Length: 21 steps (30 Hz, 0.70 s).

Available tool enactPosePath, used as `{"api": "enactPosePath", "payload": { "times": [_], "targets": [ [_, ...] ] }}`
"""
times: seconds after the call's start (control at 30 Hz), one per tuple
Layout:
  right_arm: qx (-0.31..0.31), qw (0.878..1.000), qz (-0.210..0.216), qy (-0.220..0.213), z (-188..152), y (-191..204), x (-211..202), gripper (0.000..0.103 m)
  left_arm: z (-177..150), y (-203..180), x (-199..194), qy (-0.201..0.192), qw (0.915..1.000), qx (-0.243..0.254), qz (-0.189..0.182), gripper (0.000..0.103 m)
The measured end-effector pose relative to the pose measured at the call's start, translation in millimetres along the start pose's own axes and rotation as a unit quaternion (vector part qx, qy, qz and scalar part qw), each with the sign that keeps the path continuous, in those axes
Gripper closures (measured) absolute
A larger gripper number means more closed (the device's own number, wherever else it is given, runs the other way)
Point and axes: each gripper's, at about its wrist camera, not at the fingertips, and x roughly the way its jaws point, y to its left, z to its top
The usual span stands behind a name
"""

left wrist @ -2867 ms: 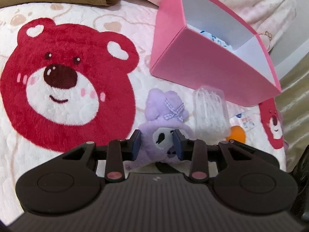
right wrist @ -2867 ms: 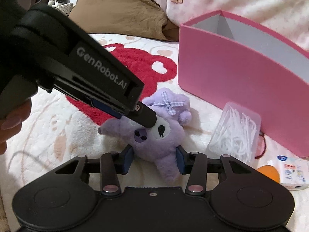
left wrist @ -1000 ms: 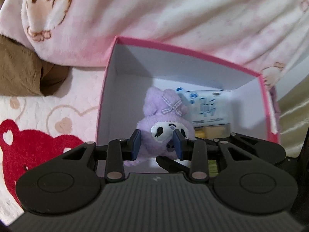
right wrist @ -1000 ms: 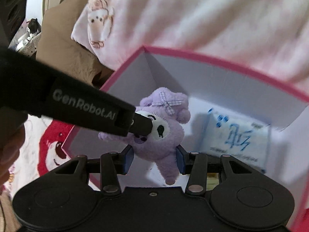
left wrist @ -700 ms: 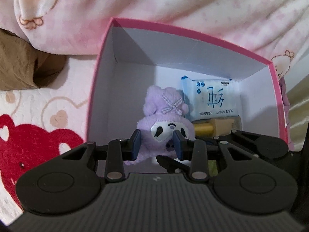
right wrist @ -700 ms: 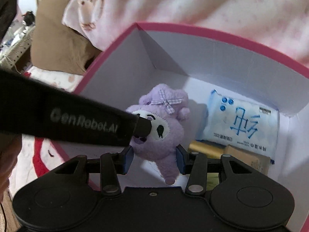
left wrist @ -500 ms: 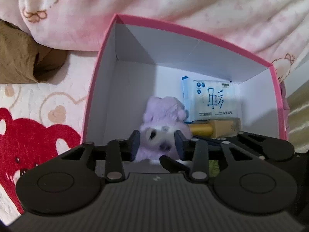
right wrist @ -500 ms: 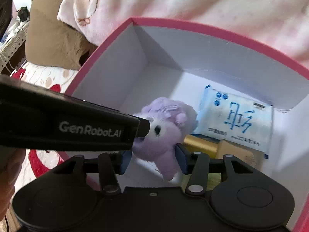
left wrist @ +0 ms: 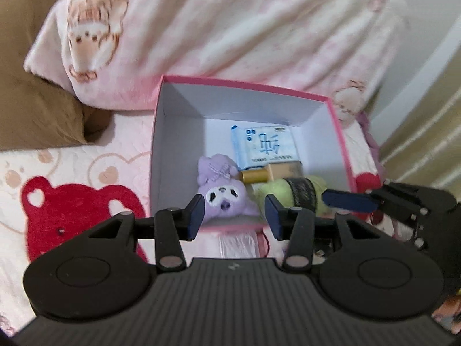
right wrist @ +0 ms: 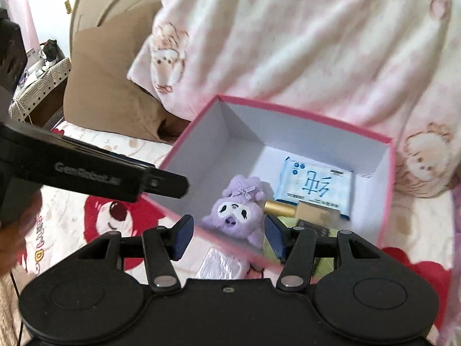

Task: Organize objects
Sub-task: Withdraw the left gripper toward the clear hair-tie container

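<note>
A purple plush toy (left wrist: 222,194) lies face up on the floor of the pink box (left wrist: 245,82), near its front wall; in the right wrist view the plush (right wrist: 237,212) rests free of any pad. My left gripper (left wrist: 234,214) hovers above the box's front edge, jaws opening, with nothing pressed between them. Beside it, my right gripper (right wrist: 228,238) is also opening and holds nothing. One of the left gripper's fingers (right wrist: 170,183) reaches in from the left. Inside the box (right wrist: 302,114) are also a blue tissue pack (right wrist: 314,186), a gold bottle (right wrist: 299,212) and a green item with a black band (left wrist: 294,193).
A clear plastic case (right wrist: 222,265) lies on the bed just in front of the box. A pink cartoon-print blanket (left wrist: 230,28) is heaped behind the box and a brown pillow (left wrist: 34,109) sits at the left. The bedspread carries a red bear print (left wrist: 75,204).
Both grippers were shut on the plush over the box. Their jaws have spread, the plush has dropped to the box floor, and both grippers have pulled up and back.
</note>
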Motion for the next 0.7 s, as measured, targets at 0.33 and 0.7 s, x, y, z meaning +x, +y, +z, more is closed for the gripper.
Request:
{"api": "enactPosePath", "payload": {
  "times": [0.33, 0.7],
  "targets": [
    [0.002, 0.998, -0.042, -0.040, -23, 42, -81, 0.041, -40, -9, -84, -0.024, 0.9983, 0.053, -0.003, 0.050],
    [0.033, 0.995, -0.030, -0.092, -66, 68, -123, 0.038, -83, -27, -105, -0.030, 0.9948, 0.098, -0.005, 0.045]
  ]
}}
